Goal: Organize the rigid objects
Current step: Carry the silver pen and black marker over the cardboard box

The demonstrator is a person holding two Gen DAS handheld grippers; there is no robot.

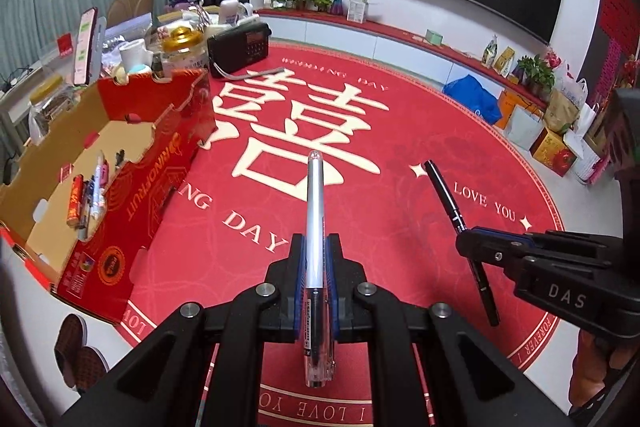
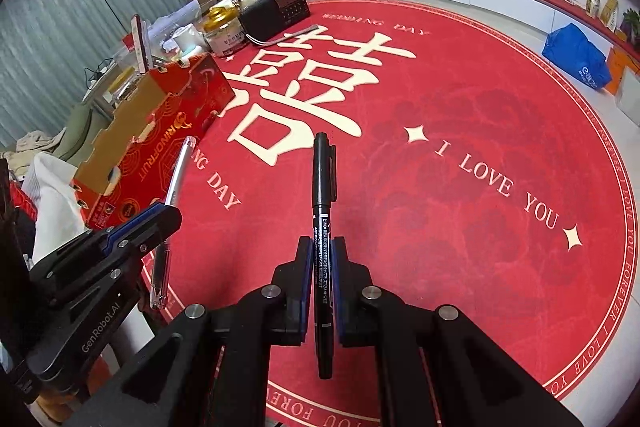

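Pens are held in both grippers above a round red rug (image 1: 400, 187) printed with a large cream character and the words "I LOVE YOU". The left gripper (image 1: 316, 247) is closed on a clear-barrelled gel pen (image 1: 316, 227), which is clamped between the blue pads about midway along its length, its capped tip pointing forward and away from the camera. In the right wrist view the same pen (image 2: 176, 183) is seen projecting from the left gripper (image 2: 160, 215) toward the side wall of the red box. The right gripper (image 2: 323, 255) is closed on a black marker (image 2: 322, 187), pinched near the printed part of its barrel, with the clipped cap end pointing forward over the rug. In the left wrist view this marker (image 1: 448, 199) is seen sticking out both sides of the right gripper (image 1: 476, 243).

An open red cardboard fruit box (image 1: 160, 155) is set at the rug's left edge, with its long side facing the grippers. Several pens (image 1: 94, 195) and a red cylindrical item (image 1: 75, 201) are laid side by side on the box's brown floor, near its near end. Behind the box, at the rug's far left edge, a black radio (image 1: 240, 47) and a gold-lidded jar (image 1: 182, 47) are seen among clutter. A blue bag (image 2: 576, 57) is seen past the rug's far right edge, by the low white cabinet (image 1: 380, 39).
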